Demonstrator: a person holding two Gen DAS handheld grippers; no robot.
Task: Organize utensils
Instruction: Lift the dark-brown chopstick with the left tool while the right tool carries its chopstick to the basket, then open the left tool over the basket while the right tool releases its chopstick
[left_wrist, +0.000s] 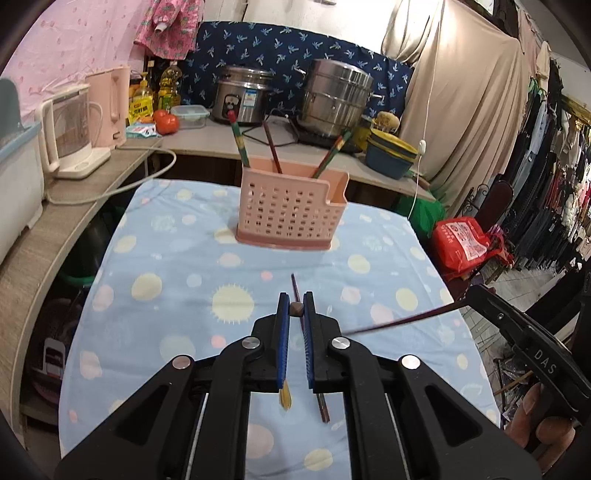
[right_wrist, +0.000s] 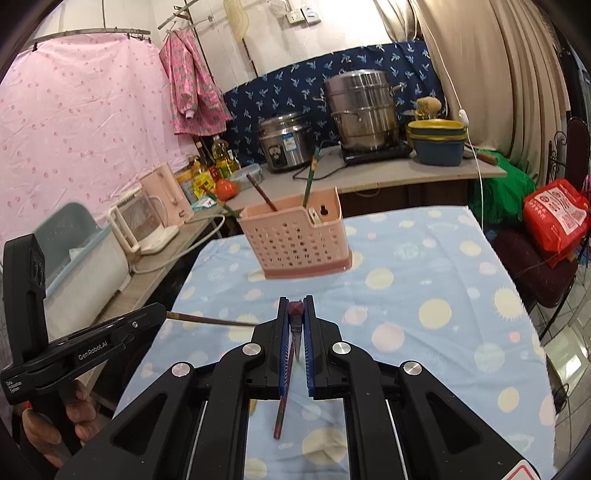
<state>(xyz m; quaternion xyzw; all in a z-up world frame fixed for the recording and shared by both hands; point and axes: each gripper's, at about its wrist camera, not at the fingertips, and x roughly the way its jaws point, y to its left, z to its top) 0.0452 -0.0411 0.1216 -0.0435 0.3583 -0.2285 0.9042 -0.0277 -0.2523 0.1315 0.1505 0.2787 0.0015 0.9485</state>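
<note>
Kitchen clutter lines the back worktop (left_wrist: 207, 142), and in front of it a worktop under a blue spotted cloth (left_wrist: 177, 280) carries the job.

Left tongs (left_wrist: 295, 309) are drawn narrow, the two blue pads clamped on a dark chopstick (left_wrist: 294, 287); its round end shows between the pads, one length runs on toward the pink basket (left_wrist: 291, 208), and the other end sticks out beneath the tongs. A yellow-tipped stick (left_wrist: 284, 398) also shows under the left pad; whether it is gripped cannot be told.

Right tongs (right_wrist: 295, 310) are likewise narrow, pinching a dark red chopstick (right_wrist: 282, 406) whose square end sits between the pads while its length hangs below them. In the left view this stick reaches across from the right tongs (left_wrist: 476, 295) toward the left ones.

Both tongs sit near the pink basket, on its near side, above the cloth. Standing in the basket are a green chopstick (left_wrist: 238, 138) at its left end, a dark one (left_wrist: 272, 147) just beside that, and another green one (left_wrist: 330, 153) nearer its right end.

Behind the basket stand a rice cooker (left_wrist: 242, 96) and a steel pot (left_wrist: 338, 98).
</note>
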